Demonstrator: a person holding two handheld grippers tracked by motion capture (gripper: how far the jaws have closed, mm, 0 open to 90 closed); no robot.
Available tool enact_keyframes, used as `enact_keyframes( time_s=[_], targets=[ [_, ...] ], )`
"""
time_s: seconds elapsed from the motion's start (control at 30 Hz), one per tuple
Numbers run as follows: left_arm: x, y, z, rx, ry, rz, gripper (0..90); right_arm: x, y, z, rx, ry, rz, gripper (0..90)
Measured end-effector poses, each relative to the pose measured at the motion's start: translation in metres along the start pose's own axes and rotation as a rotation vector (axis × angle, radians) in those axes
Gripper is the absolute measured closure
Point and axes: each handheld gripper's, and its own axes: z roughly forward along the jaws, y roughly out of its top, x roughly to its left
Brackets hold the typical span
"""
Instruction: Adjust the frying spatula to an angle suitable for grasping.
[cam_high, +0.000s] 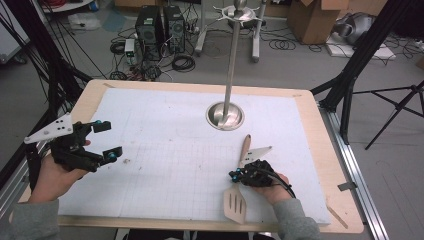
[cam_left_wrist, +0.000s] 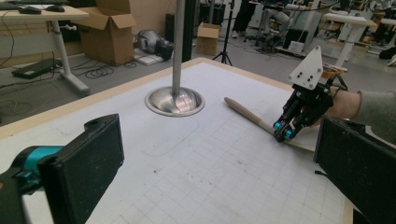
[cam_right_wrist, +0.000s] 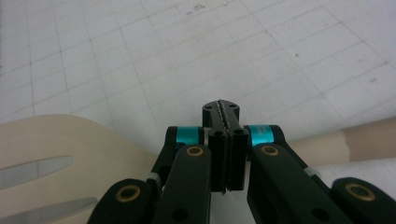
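Observation:
A pale wooden slotted spatula (cam_high: 235, 202) lies on the white grid mat (cam_high: 165, 165) at the front right, blade toward the person and handle (cam_left_wrist: 246, 113) pointing at the metal stand. My right gripper (cam_high: 233, 176) rests low over the spatula's neck, jaws pressed together; in the right gripper view (cam_right_wrist: 223, 109) the pads meet with nothing between them, and the blade (cam_right_wrist: 56, 140) lies beneath to the left. My left gripper (cam_high: 108, 140) is held in a hand at the table's left side, jaws wide apart (cam_left_wrist: 219, 158) and holding nothing.
A steel stand with a round dished base (cam_high: 225, 116) and a tall pole (cam_high: 231, 60) rises from the mat's far middle. The wooden table edge (cam_high: 320, 130) frames the mat. Computers, cables and boxes sit on the floor beyond.

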Motion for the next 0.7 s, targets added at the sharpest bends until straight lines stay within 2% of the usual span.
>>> enact_keyframes(
  time_s=[0.43,0.63,0.7],
  targets=[
    [0.0,0.0,0.004,0.008,-0.009,-0.001,2.1,-0.006,-0.018,-0.018,-0.004,-0.002,0.03,90.0],
    [0.0,0.0,0.005,0.003,-0.01,-0.004,2.2,-0.007,-0.022,-0.021,-0.018,0.002,0.024,90.0],
    [0.0,0.0,0.006,0.011,-0.013,0.0,2.2,-0.007,-0.022,-0.021,-0.025,0.004,0.04,90.0]
  ],
)
